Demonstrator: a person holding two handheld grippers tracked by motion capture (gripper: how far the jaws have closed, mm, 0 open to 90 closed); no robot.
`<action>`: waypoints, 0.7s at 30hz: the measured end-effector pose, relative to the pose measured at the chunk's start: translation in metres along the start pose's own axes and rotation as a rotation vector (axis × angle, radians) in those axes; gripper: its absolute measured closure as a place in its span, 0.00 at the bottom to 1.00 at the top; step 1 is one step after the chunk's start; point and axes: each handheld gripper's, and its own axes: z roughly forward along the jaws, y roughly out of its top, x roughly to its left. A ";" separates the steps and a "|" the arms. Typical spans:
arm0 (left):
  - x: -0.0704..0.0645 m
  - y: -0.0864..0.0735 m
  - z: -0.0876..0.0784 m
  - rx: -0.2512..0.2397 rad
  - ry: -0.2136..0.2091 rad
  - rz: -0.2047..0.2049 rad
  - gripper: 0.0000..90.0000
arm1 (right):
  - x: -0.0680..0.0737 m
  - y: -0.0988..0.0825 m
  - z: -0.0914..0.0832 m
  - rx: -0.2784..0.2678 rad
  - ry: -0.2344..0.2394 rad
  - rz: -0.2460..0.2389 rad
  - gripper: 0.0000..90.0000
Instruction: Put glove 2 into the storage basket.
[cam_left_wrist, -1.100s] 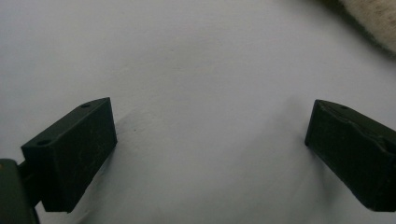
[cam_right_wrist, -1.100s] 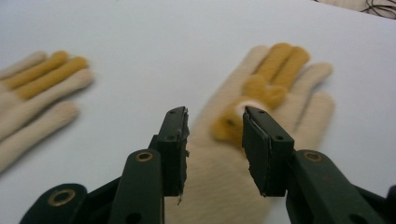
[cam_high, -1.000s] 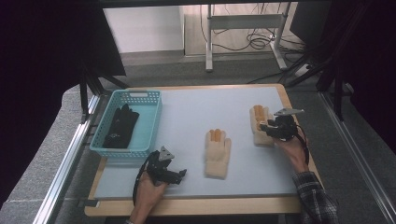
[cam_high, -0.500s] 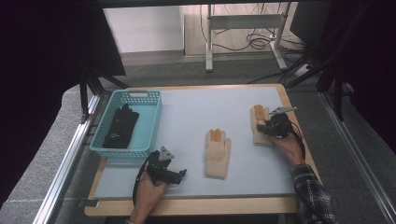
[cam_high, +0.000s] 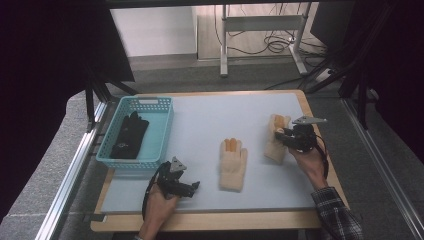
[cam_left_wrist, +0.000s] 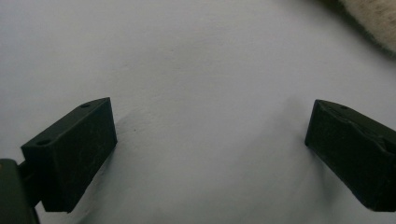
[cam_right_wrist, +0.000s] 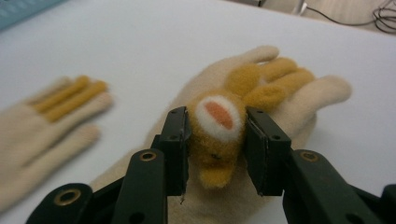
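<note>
Pale counter (cam_high: 200, 120) at right of frame: right claw (cam_right_wrist: 217, 140) has just been closing, pinching cream glove (cam_right_wrist: 261, 88) (orange patch); left claw (cam_left_wrist: 210, 154) gapes, nothing between.

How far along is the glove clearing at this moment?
Done: a black glove pair lies in the blue basket. In hand: the right tongs have just been closing and pinch the brown patch of the right-hand cream glove, which still rests on the table. Left: the middle cream glove lies untouched on the table; the left tongs stand open over bare tabletop. Roughly a third done, if the basket is the goal.
</note>
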 end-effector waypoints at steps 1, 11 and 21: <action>0.000 0.000 0.000 0.000 0.000 0.000 0.02 | 0.006 0.002 -0.004 -0.006 0.004 -0.004 0.68; 0.000 0.000 0.000 0.000 0.001 0.002 0.02 | 0.081 0.014 -0.032 -0.042 0.121 -0.014 0.68; 0.000 0.000 0.000 -0.005 0.001 -0.002 0.02 | 0.143 0.005 -0.007 0.011 0.174 -0.046 0.68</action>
